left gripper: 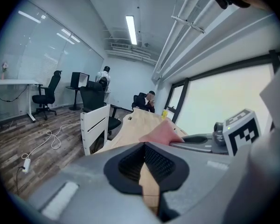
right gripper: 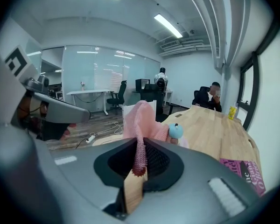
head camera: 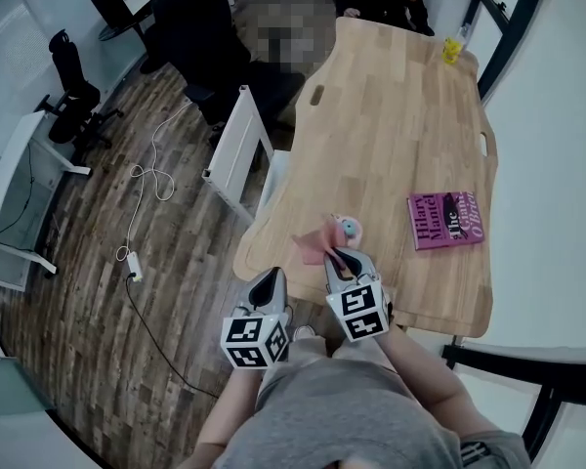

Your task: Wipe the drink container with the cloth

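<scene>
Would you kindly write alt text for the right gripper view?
The right gripper is shut on a pink cloth, which rises in front of a drink container with a blue cap. Beyond lies a wooden table with a magenta book.

Head view steeply down; both gripper views low along the shared table (head camera: 391, 145).

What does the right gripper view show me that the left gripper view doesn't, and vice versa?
Only the right gripper view: the pink cloth pinched in the right gripper, the blue-topped drink container behind it, a pink book. Only the left gripper view: the left gripper shut on nothing. Both: the cloth, the wooden table, the white chair, a seated person at the far end.
</scene>
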The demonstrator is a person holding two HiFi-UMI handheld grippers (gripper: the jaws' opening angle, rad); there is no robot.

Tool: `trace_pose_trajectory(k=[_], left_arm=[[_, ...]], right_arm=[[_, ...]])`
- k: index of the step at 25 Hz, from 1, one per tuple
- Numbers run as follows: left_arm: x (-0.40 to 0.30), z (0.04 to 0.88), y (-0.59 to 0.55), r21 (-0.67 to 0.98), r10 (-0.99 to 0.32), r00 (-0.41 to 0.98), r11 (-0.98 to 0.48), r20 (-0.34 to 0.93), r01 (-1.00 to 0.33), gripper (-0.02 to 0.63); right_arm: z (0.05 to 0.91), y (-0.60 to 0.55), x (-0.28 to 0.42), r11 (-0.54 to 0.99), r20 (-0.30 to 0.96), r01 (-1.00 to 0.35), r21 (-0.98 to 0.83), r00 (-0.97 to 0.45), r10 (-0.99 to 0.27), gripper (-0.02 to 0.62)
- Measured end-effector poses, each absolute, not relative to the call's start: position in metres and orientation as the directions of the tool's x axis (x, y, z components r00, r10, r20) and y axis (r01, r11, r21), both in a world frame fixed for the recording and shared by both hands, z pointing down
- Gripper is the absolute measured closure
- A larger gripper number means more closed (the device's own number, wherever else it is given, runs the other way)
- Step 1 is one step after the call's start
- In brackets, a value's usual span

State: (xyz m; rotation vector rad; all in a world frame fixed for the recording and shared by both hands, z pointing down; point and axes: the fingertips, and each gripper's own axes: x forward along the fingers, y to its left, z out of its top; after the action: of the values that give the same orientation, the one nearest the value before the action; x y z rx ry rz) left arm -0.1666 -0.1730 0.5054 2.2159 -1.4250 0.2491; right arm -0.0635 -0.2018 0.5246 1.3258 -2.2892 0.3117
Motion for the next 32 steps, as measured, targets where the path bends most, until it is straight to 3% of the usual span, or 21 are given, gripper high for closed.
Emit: trace_pose_trajectory(k=[32], left_arm=[[-0.202,0.529,-0.199,0.314,-0.719,0.543,-0.444,0.434,-0.839,0.601]], right_arm=[[0.632,-0.211,-0.06,0.276,0.676,-0.961,-0.027,-0.221,-0.703,0.565]])
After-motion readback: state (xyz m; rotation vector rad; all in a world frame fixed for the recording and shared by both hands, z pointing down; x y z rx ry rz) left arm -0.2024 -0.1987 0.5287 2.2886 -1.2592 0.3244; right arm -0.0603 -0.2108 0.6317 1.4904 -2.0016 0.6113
